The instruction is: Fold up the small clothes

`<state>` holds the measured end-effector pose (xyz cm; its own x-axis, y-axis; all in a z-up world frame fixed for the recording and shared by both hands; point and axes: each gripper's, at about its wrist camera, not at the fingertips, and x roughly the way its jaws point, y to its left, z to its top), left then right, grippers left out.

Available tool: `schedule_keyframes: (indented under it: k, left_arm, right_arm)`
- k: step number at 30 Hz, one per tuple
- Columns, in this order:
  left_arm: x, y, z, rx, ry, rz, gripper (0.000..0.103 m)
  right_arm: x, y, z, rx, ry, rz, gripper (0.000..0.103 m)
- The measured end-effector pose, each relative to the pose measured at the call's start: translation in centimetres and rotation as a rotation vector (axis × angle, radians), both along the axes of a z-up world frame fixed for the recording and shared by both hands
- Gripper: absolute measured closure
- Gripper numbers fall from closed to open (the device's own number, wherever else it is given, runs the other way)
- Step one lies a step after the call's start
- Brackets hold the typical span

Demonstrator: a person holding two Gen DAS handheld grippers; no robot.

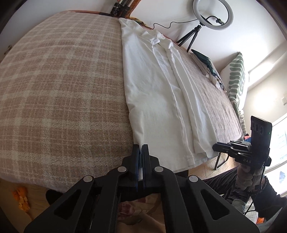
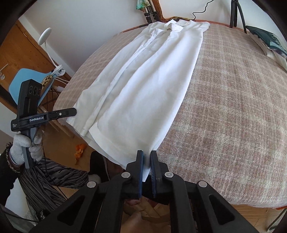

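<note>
A white collared shirt (image 1: 157,93) lies lengthwise on the plaid table cover, sides folded inward, collar at the far end. It also shows in the right wrist view (image 2: 143,84). My left gripper (image 1: 140,152) is shut on the shirt's near left hem corner. My right gripper (image 2: 147,157) is shut on the near right hem corner. Each gripper shows in the other's view: the right one (image 1: 218,147) at the hem's right side, the left one (image 2: 74,111) at the hem's left side.
The beige plaid cover (image 1: 62,89) spans the table. A ring light on a tripod (image 1: 211,14) stands at the far edge. Folded dark and patterned clothes (image 2: 269,41) lie at the far right. A blue chair (image 2: 23,78) stands left of the table.
</note>
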<state>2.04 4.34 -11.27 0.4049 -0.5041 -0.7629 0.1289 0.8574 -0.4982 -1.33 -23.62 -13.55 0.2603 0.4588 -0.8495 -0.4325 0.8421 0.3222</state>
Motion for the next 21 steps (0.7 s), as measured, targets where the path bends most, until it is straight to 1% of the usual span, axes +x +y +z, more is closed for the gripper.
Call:
schedule_keyframes:
  k: [2,4,5,8,9,10,11,12,13,15,16,17,18,21]
  left_arm:
    - [-0.4,0.3,0.4,-0.004,-0.015,-0.002,0.103]
    - [-0.7,0.3,0.8,0.003,-0.041,-0.006,0.103]
    - [-0.8,0.2,0.7,-0.010,-0.039,-0.006,0.103]
    - [-0.5,0.4,0.0,-0.048,0.001,0.000,0.103]
    - [-0.3,0.3,-0.2,-0.043,0.018,0.008,0.096]
    - [-0.1,0.4,-0.5,-0.045,0.041,0.012,0.091]
    - [-0.1,0.5,-0.5,-0.069,0.045,0.019,0.090]
    - [0.0,0.6,-0.6,-0.079,0.050,0.021,0.089]
    - [0.0,0.6,-0.6,-0.080,0.050,0.018,0.089]
    - [-0.1,0.5,-0.5,-0.072,0.040,0.011,0.089]
    - [-0.1,0.3,-0.5,-0.068,0.035,0.004,0.090]
    - [-0.1,0.2,-0.4,-0.059,0.031,0.000,0.092]
    - [-0.1,0.2,-0.4,-0.059,0.026,0.001,0.099]
    - [0.0,0.4,-0.1,-0.111,0.026,0.023,0.099]
  right_arm:
    - [0.0,-0.6,0.2,0.034,0.021,-0.010,0.102]
    - [-0.1,-1.5,0.7,0.061,0.007,-0.014,0.102]
    - [-0.2,-1.7,0.8,0.063,0.001,-0.014,0.102]
    - [-0.1,-1.8,0.4,0.075,0.013,-0.012,0.101]
    - [0.0,-1.9,0.1,0.086,0.026,-0.014,0.095]
    - [0.2,-2.0,-0.2,0.096,0.045,-0.021,0.092]
    - [0.3,-2.2,-0.5,0.113,0.066,-0.025,0.083]
    - [0.4,-2.4,-0.6,0.152,0.074,-0.029,0.075]
    - [0.5,-2.6,-0.7,0.180,0.085,-0.031,0.074]
    - [0.5,-2.6,-0.8,0.184,0.080,-0.030,0.077]
    - [0.4,-2.5,-0.8,0.185,0.078,-0.026,0.080]
    - [0.4,-2.6,-1.0,0.193,0.085,-0.020,0.089]
    - [0.5,-2.6,-1.2,0.201,0.097,-0.018,0.097]
    - [0.8,-3.2,-1.6,0.243,0.128,-0.040,0.101]
